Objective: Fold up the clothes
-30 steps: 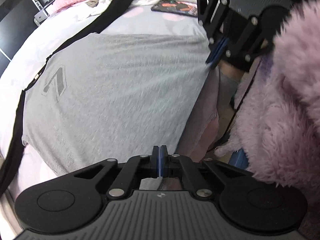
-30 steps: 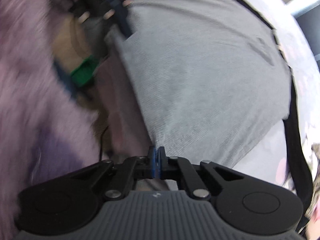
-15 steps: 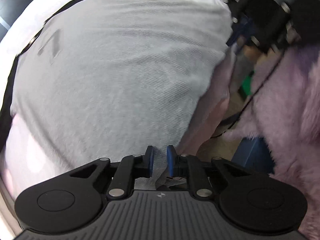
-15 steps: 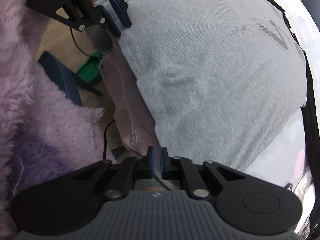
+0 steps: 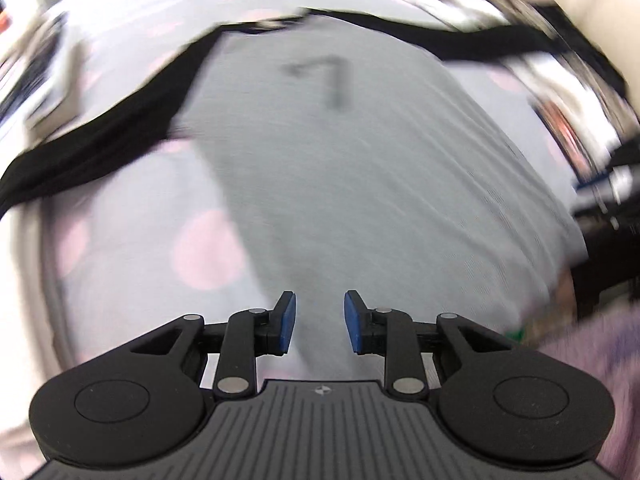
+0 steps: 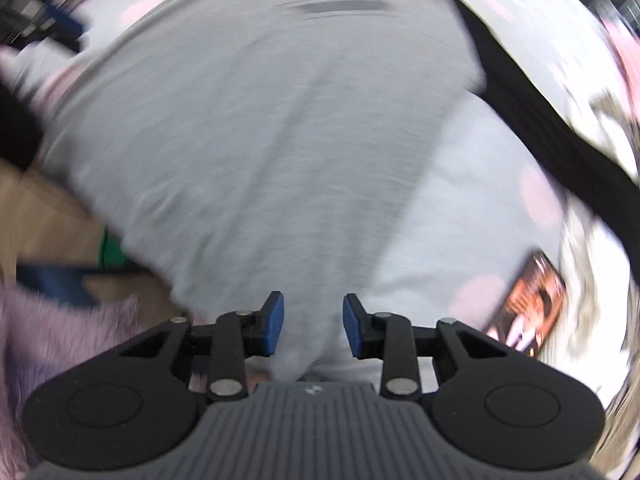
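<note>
A grey T-shirt (image 5: 360,184) with a dark logo (image 5: 332,76) lies spread flat on a white bedsheet with pink dots (image 5: 128,248). It also shows in the right wrist view (image 6: 256,128). A black strap-like garment (image 5: 104,144) lies along its far edge and also shows in the right wrist view (image 6: 540,120). My left gripper (image 5: 316,322) is open just above the shirt's near edge. My right gripper (image 6: 310,320) is open over the shirt's near edge, with grey cloth bunched between the jaws. Both views are blurred by motion.
A fluffy purple garment (image 6: 52,328) is at the lower left of the right wrist view and the lower right of the left wrist view (image 5: 600,344). A book or packet (image 6: 528,300) lies on the sheet at right. The floor (image 6: 48,224) shows past the bed edge.
Both grippers were shut on the shirt's edge a second ago; both have opened and let it go. Both views have swung over the bed, and the shirt now lies flat.
</note>
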Tool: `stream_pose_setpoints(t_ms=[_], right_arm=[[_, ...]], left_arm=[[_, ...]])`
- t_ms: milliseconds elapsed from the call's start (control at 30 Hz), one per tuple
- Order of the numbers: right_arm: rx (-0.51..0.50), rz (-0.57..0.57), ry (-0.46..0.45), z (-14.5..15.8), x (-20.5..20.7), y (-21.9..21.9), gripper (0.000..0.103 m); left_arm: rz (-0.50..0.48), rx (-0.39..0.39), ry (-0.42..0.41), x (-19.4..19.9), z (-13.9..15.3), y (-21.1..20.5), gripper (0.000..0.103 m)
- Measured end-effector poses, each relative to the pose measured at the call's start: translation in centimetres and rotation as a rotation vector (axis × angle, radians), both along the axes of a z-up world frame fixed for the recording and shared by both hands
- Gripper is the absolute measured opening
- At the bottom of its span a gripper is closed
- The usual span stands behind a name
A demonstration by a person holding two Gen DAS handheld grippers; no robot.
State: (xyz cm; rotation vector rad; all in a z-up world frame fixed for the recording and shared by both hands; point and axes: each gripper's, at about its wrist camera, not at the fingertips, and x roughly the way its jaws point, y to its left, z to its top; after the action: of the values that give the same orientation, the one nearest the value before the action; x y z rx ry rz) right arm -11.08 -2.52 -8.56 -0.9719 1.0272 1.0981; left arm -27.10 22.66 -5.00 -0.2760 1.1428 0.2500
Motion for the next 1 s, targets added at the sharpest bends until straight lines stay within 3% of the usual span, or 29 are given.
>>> stream_pose_setpoints(t_ms=[200, 333, 433, 733, 1000], right_arm=[[0.108, -0.286, 0.104, 0.8, 8.0, 1.4, 0.036], [0.226, -0.513, 0.211, 0.9, 13.6, 2.6, 0.039], [0.295, -0.651, 0.278, 0.5, 16.7, 3.9, 0.039], [0.411, -0.831, 0.429, -3.0, 22.2, 8.5, 0.040], [0.482, -1.055, 0.574, -6.3, 26.4, 8.5, 0.040]], left_arm=[[0.241, -0.080, -0.098, 1.8, 0.4, 7.5, 0.025], [0.421, -0.155, -0.187, 2.6, -0.8, 12.2, 0.025], [0.485, -0.201, -0.217, 3.2, -2.1, 14.1, 0.026], [0.649, -0.317, -0.274, 5.3, -5.6, 18.9, 0.026], [0.800, -0.435, -0.302, 5.9, -9.1, 21.2, 0.026]])
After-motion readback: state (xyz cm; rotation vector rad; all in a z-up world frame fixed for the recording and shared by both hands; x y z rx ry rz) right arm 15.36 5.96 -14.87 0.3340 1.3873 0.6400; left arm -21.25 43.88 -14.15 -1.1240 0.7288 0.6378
